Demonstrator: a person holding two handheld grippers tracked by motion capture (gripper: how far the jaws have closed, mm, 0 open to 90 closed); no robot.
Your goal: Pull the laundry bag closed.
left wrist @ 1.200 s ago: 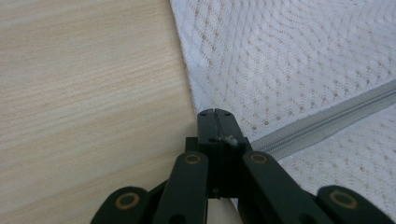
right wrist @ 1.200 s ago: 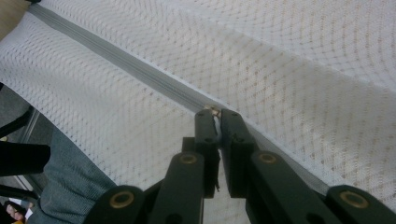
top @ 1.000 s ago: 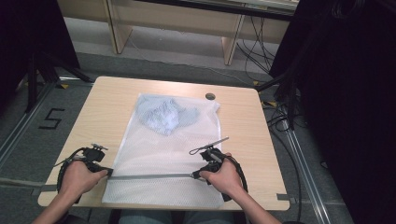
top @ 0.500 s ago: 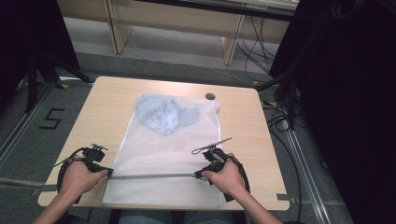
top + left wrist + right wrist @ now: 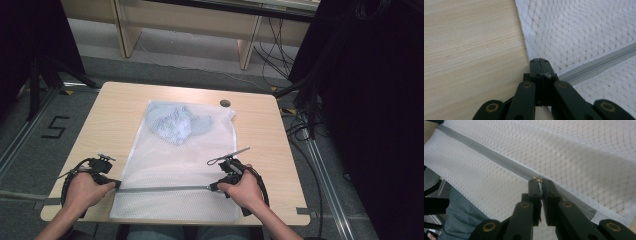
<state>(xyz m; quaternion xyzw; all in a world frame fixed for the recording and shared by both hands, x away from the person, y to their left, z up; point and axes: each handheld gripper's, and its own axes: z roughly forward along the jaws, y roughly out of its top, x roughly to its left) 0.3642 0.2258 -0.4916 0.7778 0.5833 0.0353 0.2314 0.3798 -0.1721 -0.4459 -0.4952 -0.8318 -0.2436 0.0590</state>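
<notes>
Left gripper point(image 5: 539, 61) clamped on white mesh laundry bag point(image 5: 165, 165) at 9 o'clock; right gripper point(image 5: 539, 180) pinched on grey zipper point(image 5: 165, 189) pull — pull slip likely if the mesh bunches.

White mesh cloth bag point(image 5: 170, 165), grey zipper point(image 5: 165, 189), matt wood-grain table point(image 5: 115, 115)
</notes>
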